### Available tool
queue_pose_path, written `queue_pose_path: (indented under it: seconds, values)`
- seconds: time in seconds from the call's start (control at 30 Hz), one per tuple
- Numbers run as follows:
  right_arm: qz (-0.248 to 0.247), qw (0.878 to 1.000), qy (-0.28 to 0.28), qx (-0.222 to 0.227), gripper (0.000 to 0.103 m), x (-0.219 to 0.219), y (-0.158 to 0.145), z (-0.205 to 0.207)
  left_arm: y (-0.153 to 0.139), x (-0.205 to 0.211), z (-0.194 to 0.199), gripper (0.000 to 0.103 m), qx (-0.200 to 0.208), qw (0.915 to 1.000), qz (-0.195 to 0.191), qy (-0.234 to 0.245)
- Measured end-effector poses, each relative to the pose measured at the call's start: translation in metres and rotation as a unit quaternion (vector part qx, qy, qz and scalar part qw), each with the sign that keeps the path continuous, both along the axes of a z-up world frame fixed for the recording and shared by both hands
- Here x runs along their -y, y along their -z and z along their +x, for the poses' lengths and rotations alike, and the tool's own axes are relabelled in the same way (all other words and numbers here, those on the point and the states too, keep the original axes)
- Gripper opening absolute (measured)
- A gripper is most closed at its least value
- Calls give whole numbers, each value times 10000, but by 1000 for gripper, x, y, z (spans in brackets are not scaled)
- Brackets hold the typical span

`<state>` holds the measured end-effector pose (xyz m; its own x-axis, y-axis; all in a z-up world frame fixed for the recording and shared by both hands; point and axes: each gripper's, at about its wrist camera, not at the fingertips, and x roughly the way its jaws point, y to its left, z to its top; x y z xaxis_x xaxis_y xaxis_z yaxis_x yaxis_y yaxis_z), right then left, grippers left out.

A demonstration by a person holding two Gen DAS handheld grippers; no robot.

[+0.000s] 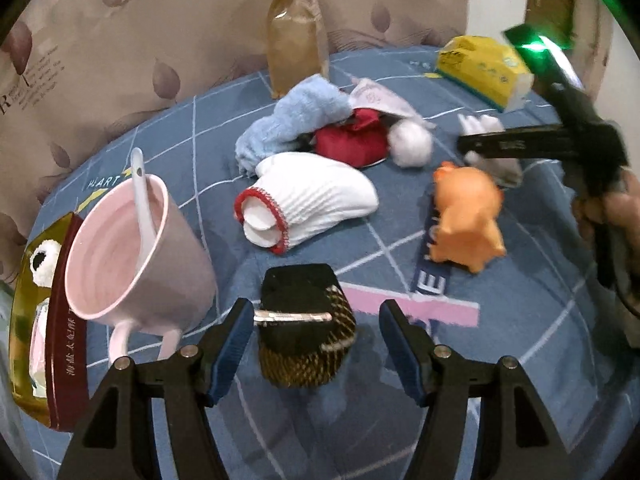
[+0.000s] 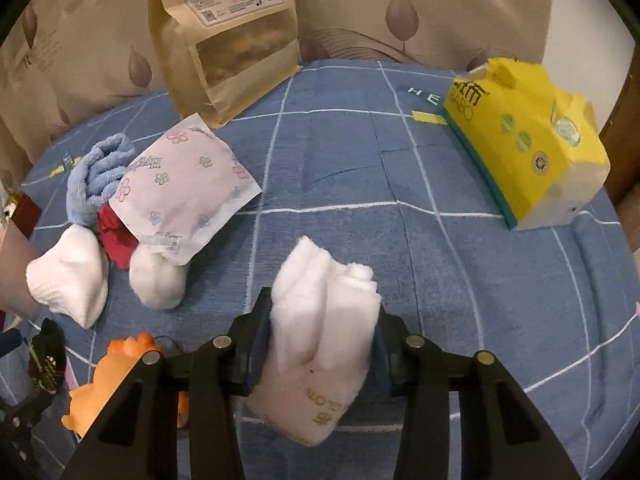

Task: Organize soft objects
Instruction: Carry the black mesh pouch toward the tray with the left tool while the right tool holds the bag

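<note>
My right gripper [image 2: 324,344] is shut on a folded white towel [image 2: 320,340] and holds it above the blue bed sheet; it shows blurred in the left wrist view [image 1: 488,140]. My left gripper [image 1: 316,340] is open around a black and gold mesh pouch [image 1: 306,324], not touching it. A pile lies further back: a blue towel [image 1: 292,120], a red cloth [image 1: 352,140], a white cotton ball [image 1: 412,144], a floral packet [image 2: 180,184] and a white sock with red trim [image 1: 308,204].
An orange rubber pig [image 1: 468,216] stands right of the sock. A pink mug [image 1: 136,248] with a spoon and a dark red box [image 1: 44,320] are at the left. A yellow tissue box [image 2: 528,140] and a paper bag [image 2: 228,36] stand at the back.
</note>
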<state>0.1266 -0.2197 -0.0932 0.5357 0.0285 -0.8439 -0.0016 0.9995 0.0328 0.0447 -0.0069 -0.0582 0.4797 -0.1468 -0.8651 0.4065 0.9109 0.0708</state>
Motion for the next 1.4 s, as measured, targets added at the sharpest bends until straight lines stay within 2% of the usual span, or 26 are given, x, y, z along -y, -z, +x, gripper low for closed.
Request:
queue_pose_path:
  seconds: [0.13, 0.27, 0.3, 0.33, 0.37, 0.4, 0.57, 0.7, 1.0, 1.4]
  values:
    - [-293, 9994, -102, 178, 41, -9, 3, -4, 13, 3, 14, 67, -89, 9997, 124, -171]
    - [-275, 9991, -121, 297, 42, -11, 4, -6, 26, 4, 21, 67, -166, 9992, 218, -290]
    - [-262, 9991, -125, 316, 43, -11, 4, -7, 27, 3, 21, 61, -190, 9991, 223, -316]
    - [-254, 9991, -123, 329, 43, -10, 4, -7, 28, 2, 21, 49, -194, 9990, 213, -333]
    - [-243, 9990, -116, 345, 43, -11, 4, -7, 28, 2, 21, 22, -186, 9991, 186, -347]
    - [-244, 9989, -118, 370, 43, -11, 4, -8, 28, 1, 21, 14, -195, 9990, 160, -357]
    - [-244, 9987, -139, 416, 44, -11, 4, -8, 23, -3, 22, 14, -310, 9988, 36, -373]
    - [-256, 9985, -143, 463, 44, -12, 4, -8, 16, -3, 17, 14, -245, 9991, 16, -353]
    - [-264, 9983, -140, 510, 45, -12, 5, -9, -24, 0, 4, 14, 125, 9997, -136, -154]
    - [-285, 9981, -151, 528, 45, -13, 5, -10, -76, -36, 4, 14, 671, 9957, -193, -608]
